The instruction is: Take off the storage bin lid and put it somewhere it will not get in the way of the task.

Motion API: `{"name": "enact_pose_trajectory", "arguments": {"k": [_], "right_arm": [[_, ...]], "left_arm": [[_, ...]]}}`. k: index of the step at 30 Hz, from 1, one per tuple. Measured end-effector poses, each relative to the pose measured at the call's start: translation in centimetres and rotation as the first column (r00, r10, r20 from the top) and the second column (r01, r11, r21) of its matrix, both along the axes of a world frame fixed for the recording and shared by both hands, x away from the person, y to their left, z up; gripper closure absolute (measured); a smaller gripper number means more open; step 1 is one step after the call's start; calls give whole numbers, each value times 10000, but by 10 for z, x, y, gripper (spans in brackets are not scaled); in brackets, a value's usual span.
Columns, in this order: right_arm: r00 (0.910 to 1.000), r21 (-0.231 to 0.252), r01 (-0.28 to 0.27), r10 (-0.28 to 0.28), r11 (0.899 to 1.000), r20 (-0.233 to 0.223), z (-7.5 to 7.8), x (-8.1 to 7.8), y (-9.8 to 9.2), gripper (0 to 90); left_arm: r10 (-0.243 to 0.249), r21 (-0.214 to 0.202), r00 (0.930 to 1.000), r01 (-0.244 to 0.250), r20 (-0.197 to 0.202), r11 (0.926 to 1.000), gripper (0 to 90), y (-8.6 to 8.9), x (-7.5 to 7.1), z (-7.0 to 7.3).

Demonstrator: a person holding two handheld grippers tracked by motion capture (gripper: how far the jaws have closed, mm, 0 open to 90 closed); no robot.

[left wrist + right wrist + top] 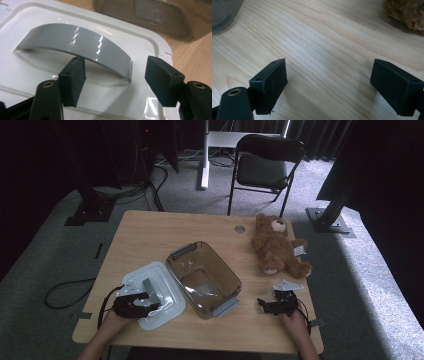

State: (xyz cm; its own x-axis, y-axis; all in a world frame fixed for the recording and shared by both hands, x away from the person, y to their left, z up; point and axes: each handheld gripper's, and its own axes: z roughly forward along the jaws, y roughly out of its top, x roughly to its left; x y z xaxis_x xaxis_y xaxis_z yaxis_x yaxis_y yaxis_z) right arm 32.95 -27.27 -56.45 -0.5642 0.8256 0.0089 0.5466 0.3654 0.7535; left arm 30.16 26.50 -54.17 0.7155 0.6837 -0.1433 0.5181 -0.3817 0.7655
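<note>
1. the left gripper (113, 75) is open over the lid (152, 295), which lies flat beside the box (202, 277); its shiny handle (75, 45) may slip.
2. the right gripper (328, 85) is wide open, holding nothing.

Left gripper (146, 302) low over the lid (161, 278), jaws parted, nothing pinched, near end of the handle (75, 45) between them. Right gripper (265, 304) rests well right of the lid, jaws wide apart, empty. Both forearms enter from the bottom edge.
</note>
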Motion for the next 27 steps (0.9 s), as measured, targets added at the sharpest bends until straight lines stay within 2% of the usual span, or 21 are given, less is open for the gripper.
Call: {"name": "enact_pose_trajectory", "arguments": {"k": [9,10,11,14,15,18,20,21,22,27], "right_arm": [[10000,-65,-3,3,10000,0,0,-1,1,130],[10000,-65,5,-5,10000,0,0,-1,1,129],[10000,-54,4,-4,10000,0,0,-1,0,128],[10000,-53,-23,23,10000,-6,0,-1,1,125],[10000,-56,-12,12,10000,-6,0,-1,1,125],[10000,55,36,-36,10000,-4,0,-1,0,125],[10000,35,43,-43,10000,-4,1,-2,0,125],[10000,26,42,-43,10000,22,1,-2,0,125],[10000,73,22,-22,10000,81,5,-3,0,124],[9982,436,347,-367,9984,476,15,-5,-4,123]], "left_arm": [[320,-260,9992,-314,242,9992,248,15,-8,8],[373,-205,9989,-367,296,9991,225,16,-9,9],[465,-130,9985,-461,293,9989,166,18,-10,10],[755,-22,9967,-755,296,9971,147,26,-12,10],[820,-20,9964,-820,227,9966,109,28,-12,10],[1039,-62,9942,-1038,278,9946,102,37,-15,10],[1127,56,9932,-1129,276,9936,90,39,-16,10],[1244,169,9922,-1246,122,9921,90,43,-17,9],[1318,181,9913,-1319,50,9911,18,46,-18,9],[1546,289,9879,-1549,102,9875,18,53,-23,7]]}}
